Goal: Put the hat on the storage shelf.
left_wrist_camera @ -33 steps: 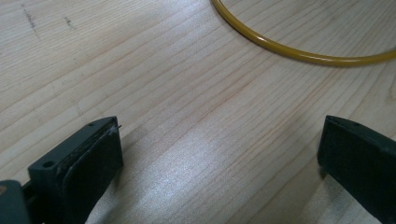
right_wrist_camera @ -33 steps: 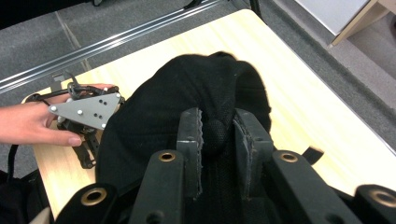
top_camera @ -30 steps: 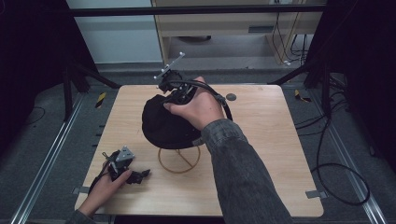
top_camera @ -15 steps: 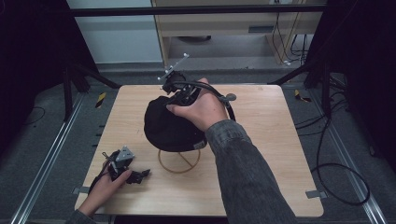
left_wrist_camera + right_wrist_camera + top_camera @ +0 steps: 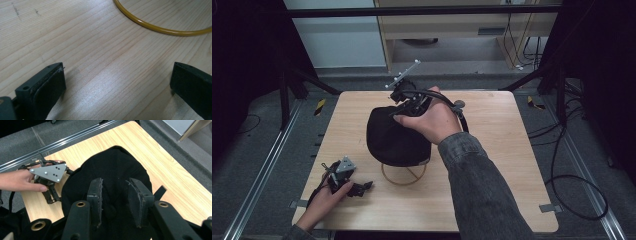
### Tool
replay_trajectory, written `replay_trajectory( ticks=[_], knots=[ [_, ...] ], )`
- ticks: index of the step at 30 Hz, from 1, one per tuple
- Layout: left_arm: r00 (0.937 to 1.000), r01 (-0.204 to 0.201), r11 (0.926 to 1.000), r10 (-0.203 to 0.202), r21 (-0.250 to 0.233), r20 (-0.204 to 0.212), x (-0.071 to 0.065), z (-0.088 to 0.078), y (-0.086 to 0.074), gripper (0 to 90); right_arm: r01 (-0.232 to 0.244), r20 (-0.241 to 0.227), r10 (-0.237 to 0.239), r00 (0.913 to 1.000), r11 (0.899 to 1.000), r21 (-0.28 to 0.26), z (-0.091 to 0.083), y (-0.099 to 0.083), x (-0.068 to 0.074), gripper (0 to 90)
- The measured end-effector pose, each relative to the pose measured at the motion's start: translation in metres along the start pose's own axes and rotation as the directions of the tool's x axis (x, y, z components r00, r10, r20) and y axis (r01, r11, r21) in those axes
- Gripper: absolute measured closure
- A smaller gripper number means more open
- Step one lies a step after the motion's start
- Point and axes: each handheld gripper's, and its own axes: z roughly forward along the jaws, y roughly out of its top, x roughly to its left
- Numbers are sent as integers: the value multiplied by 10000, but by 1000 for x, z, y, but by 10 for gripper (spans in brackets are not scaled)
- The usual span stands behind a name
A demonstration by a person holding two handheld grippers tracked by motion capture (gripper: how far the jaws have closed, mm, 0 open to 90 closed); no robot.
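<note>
Tongs of the left hand lie low on the desk at about 7 o'clock from its centre, resting flat with the hand behind them and the grey three-cornered plate on top. In the left gripper view their two black jaws stand spread wide over bare wood, nothing between them, and an arc of the yellow ring crosses at 1 o'clock.

Black cap sits near the centre of the desk, perched on the yellow ring, whose rim shows below the cap at 6 o'clock. The crown is domed upward. Its long axis runs roughly from 12 to 6 o'clock in the high view; which end carries the brim cannot be told. A short black strap juts from its edge in the right gripper view.

Right tongs bear on the far top of the cap at about 12 o'clock, pointed down toward the person. In the right gripper view the tongs have just been opening: the pads stand slightly apart with cap fabric between them, not pinched.
</note>
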Motion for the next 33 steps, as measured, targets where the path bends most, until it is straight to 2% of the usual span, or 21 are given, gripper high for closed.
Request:
replay_trajectory(
  ticks=[10,17,24,33],
  knots=[
    [10000,-7,10000,7,5,8,0,0,0,0,-31,128,35,9999,9996,-277,-11,-4,3,601],
    [10000,-10,10000,10,-1,7,0,0,0,0,-260,319,278,9991,9980,-570,-15,-6,1,558],
    [10000,6,10000,-6,5,-1,0,0,0,0,-520,631,581,9963,9942,-943,-18,-19,2,448],
    [10000,1,10000,-1,7,7,0,0,0,0,-821,1154,1007,9882,9844,-1555,-34,-35,-4,311]
  ],
)
